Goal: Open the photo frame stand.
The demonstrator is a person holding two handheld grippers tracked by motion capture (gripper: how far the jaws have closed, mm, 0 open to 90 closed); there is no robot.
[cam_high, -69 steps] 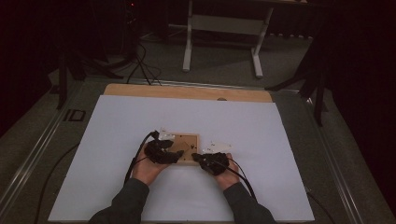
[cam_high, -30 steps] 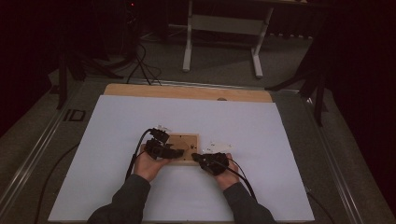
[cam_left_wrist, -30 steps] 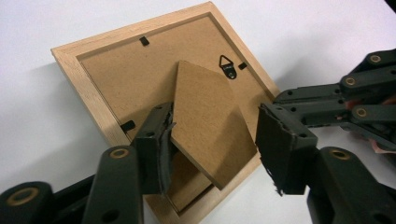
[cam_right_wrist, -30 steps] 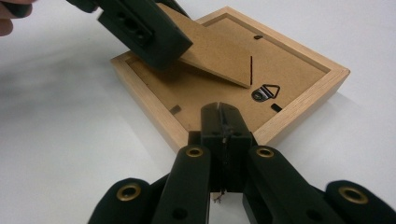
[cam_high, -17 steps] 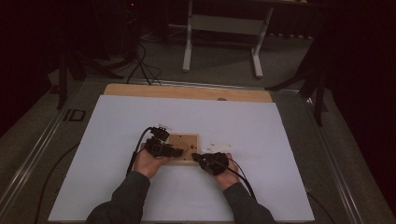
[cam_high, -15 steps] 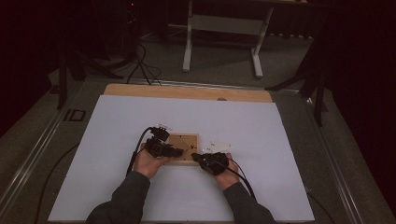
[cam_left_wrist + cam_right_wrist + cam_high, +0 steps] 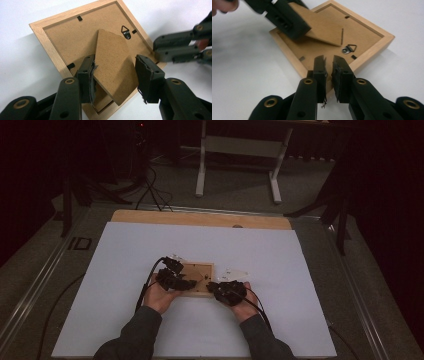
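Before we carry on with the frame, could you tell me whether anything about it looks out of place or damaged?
Nothing looks damaged. The wooden picture frame lies face down on the white sheet, and its cardboard easel stand is lifted off the backing board between the left gripper's jaws. The hanger ring and turn clips look intact.

Frame [image 7: 197, 276] face-down on table [image 7: 300, 270], btw tools.

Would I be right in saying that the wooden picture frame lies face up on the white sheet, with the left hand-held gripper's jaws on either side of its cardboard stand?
Not quite: the picture frame lies face down, its back panel, hanging hook and stand uppermost, as the left gripper view shows. The left hand-held gripper does straddle the stand, on the white sheet.
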